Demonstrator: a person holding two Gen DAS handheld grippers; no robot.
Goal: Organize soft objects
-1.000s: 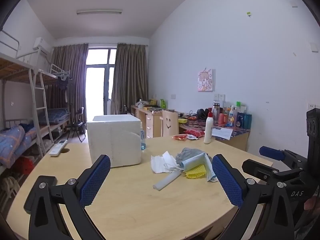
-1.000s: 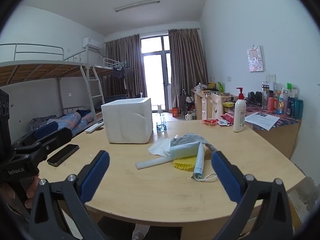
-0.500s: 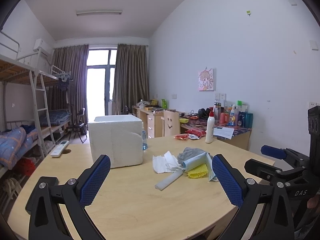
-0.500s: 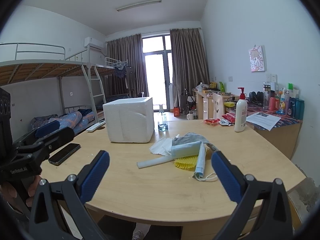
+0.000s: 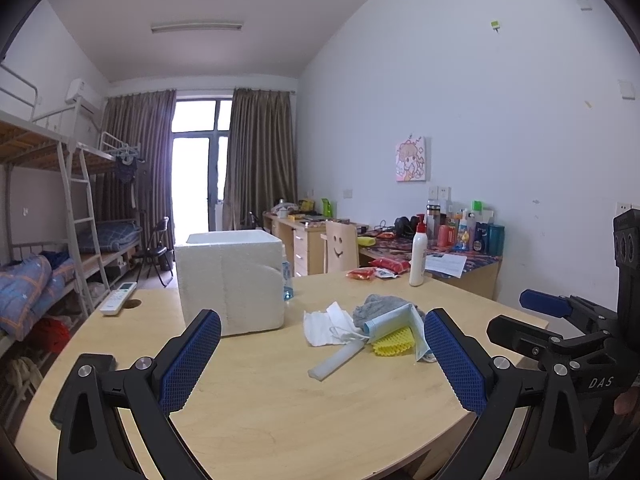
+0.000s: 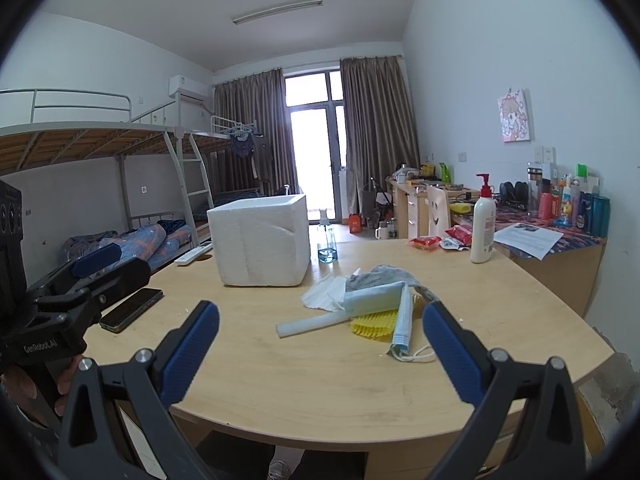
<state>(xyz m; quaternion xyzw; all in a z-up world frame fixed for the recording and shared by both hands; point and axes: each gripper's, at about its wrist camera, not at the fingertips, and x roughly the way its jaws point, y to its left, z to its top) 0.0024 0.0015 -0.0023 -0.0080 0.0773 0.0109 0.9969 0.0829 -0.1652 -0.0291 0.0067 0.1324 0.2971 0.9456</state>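
Both grippers have edged a little nearer the heap of soft things; nothing on the worktop has shifted.

The heap sits mid-worktop, right of the white foam box: a grey cloth, white tissues, a blue face mask, a yellow ridged piece and a white foam strip, overlapping one another. The left gripper and right gripper hover short of the heap, fingers spread wide, holding nothing. "DAS" reads on the right gripper's body, "GenRobot.AI" on the left's. A phone lies near the left edge, a remote and a lotion pump bottle farther back.
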